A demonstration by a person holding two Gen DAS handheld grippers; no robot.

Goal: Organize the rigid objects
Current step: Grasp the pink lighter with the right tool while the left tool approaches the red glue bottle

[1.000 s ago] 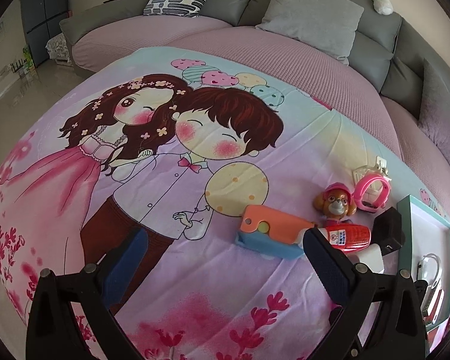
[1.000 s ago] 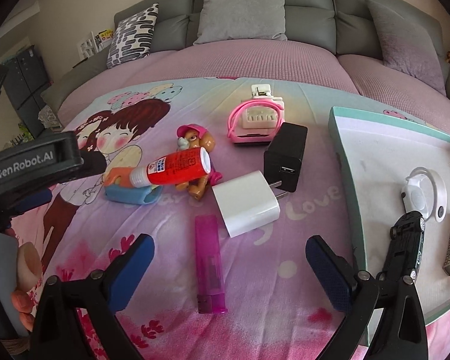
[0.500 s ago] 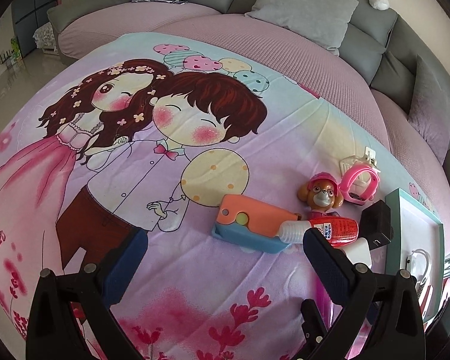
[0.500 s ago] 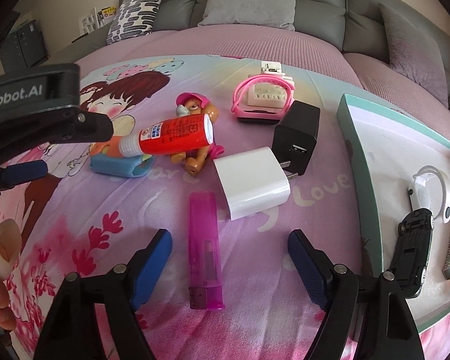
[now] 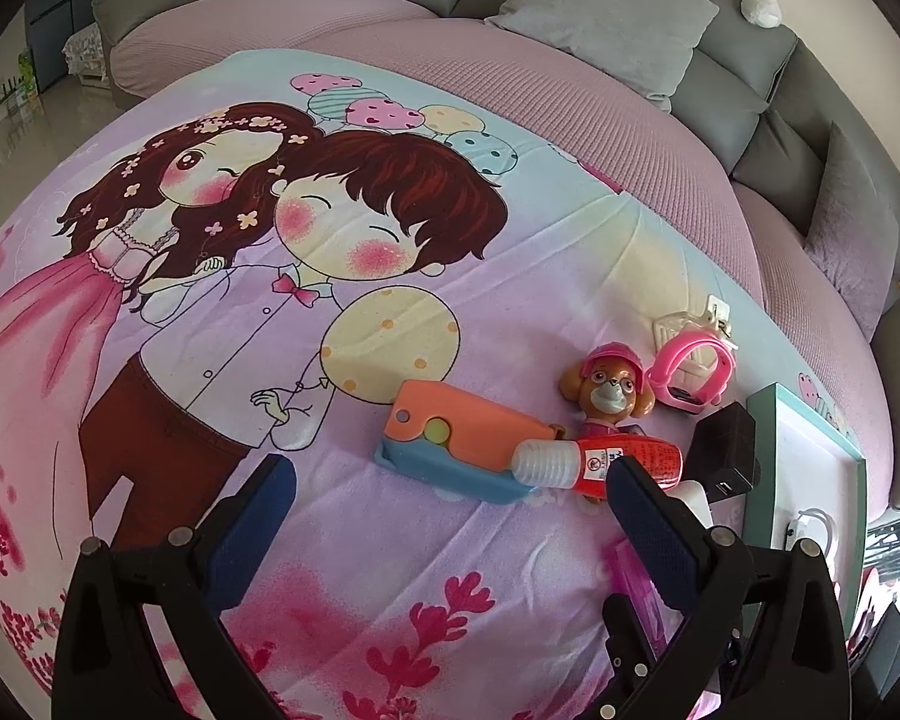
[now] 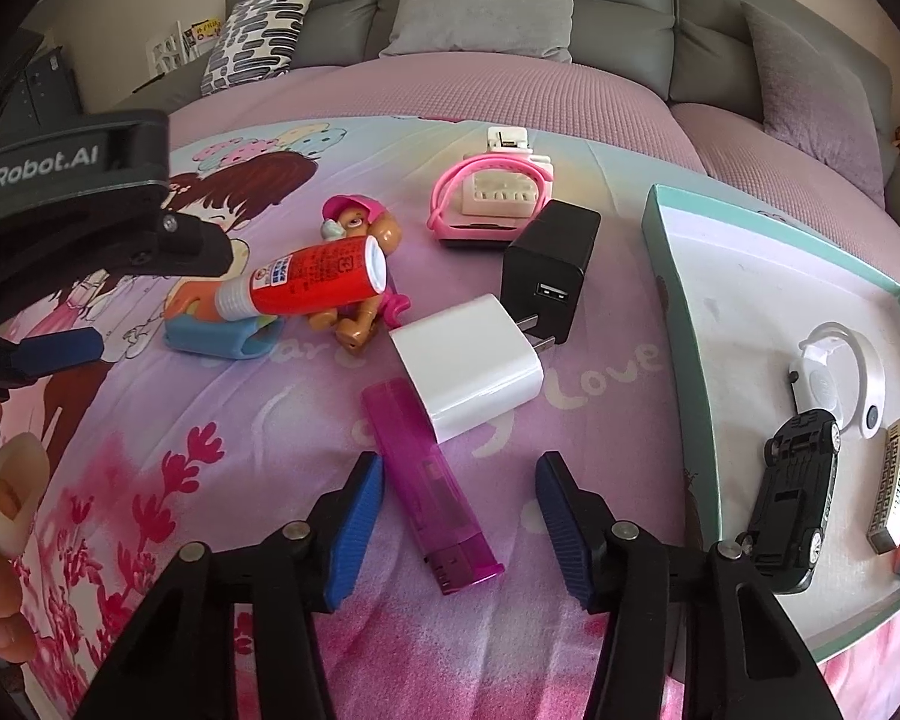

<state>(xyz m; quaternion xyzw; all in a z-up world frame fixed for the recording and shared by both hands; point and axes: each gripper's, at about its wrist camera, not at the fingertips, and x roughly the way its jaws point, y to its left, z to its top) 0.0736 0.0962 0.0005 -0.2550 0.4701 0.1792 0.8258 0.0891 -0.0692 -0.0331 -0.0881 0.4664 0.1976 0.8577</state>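
Observation:
A purple lighter [image 6: 426, 480] lies on the cartoon blanket [image 5: 390, 570], between the blue pads of my right gripper [image 6: 457, 468]. Its jaws are closing; the left pad is nearly at the lighter and the right pad stands well clear of it. Just beyond lie a white charger [image 6: 468, 369] and a black charger [image 6: 549, 273]. My left gripper [image 5: 448, 477] hovers open over the blanket with nothing between its fingers. Ahead of it lie an orange-and-blue case [image 5: 450, 444], a red glue bottle [image 5: 606, 462], a dog figure [image 5: 609, 390] and a pink watch [image 5: 693, 369].
A teal-rimmed white tray [image 6: 678, 300] sits at the right and holds a black toy car [image 6: 798, 486], a white round gadget [image 6: 834, 378] and two small flat items. Grey sofa cushions [image 6: 486, 0] line the far side. A person's fingers show at the right view's left edge.
My right gripper's jaws have narrowed from wide apart to close around the purple lighter, which now lies between them. The left view has tipped slightly; nothing on the blanket has moved.

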